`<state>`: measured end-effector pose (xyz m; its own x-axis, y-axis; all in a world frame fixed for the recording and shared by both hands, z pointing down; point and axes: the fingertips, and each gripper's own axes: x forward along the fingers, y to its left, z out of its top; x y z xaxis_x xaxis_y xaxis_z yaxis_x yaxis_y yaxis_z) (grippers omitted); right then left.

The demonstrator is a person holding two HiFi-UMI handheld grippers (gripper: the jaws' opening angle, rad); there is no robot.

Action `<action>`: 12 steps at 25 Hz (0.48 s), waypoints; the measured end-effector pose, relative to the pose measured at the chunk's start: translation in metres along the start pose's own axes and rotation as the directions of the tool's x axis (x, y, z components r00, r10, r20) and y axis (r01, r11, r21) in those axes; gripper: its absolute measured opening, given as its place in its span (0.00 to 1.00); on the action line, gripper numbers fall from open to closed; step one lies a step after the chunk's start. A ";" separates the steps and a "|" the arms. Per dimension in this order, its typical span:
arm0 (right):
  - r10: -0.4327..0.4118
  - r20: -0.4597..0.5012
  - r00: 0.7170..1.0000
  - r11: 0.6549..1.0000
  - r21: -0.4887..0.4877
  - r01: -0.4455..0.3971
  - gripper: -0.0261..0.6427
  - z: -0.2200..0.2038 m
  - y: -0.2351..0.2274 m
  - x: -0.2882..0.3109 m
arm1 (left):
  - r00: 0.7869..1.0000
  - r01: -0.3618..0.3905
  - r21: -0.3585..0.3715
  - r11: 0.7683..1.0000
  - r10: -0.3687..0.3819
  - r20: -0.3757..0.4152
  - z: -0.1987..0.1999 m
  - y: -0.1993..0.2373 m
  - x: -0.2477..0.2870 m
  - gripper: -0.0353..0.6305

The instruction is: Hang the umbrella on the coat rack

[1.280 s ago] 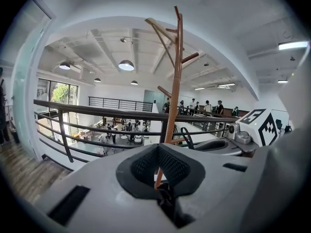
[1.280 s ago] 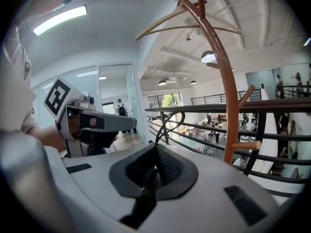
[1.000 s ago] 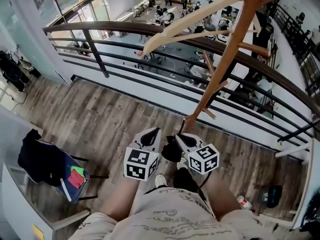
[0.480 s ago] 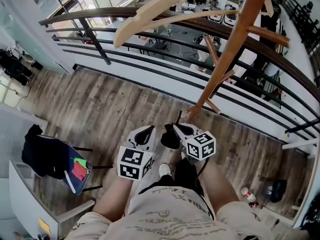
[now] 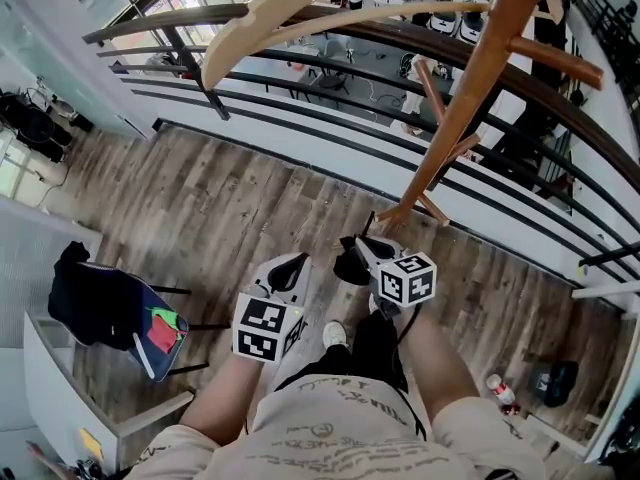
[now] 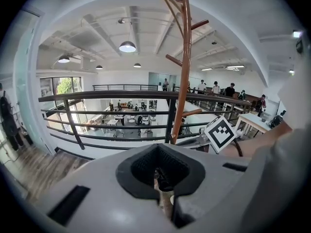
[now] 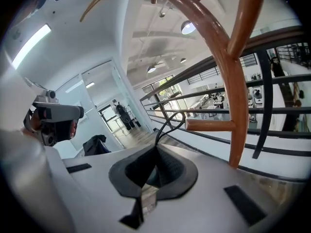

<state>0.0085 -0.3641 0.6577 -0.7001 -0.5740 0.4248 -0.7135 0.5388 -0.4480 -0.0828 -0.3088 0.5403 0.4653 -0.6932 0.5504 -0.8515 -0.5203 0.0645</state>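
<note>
The wooden coat rack [image 5: 470, 98] rises at the upper right, and one pale arm [image 5: 300, 18] of it sweeps close under the head camera. My right gripper [image 5: 352, 258] is near its foot, shut on the umbrella's thin black strap loop [image 5: 370, 226]. In the right gripper view that loop [image 7: 167, 125] rises out of the closed right gripper [image 7: 150, 174], with the rack pole [image 7: 238, 106] and a peg [image 7: 209, 125] just beyond. A dark mass [image 5: 372, 353] under the gripper may be the umbrella's body. My left gripper [image 5: 290, 268] sits beside it, shut and empty [image 6: 160, 178].
A dark railing [image 5: 300, 118] runs behind the rack, with an open drop to a lower floor past it. A chair draped with dark clothes [image 5: 100, 313] stands at the left. A bottle [image 5: 500, 388] and a black bag [image 5: 555, 380] lie on the floor at the right.
My right gripper has moved a little right and forward toward the rack's foot. The head view has tipped, so the rack's pale arm looms larger. The left gripper barely moved.
</note>
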 end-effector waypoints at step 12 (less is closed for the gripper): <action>-0.010 -0.015 1.000 0.999 0.031 0.010 0.04 -0.012 -0.017 0.003 | 1.000 0.004 0.020 1.000 -0.004 -0.021 -0.008 -0.006 0.009 0.06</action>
<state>0.0175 -0.3676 0.6760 -0.6933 -0.5702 0.4407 -0.7195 0.5137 -0.4674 -0.0758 -0.3079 0.5518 0.4632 -0.6806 0.5677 -0.8445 -0.5332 0.0498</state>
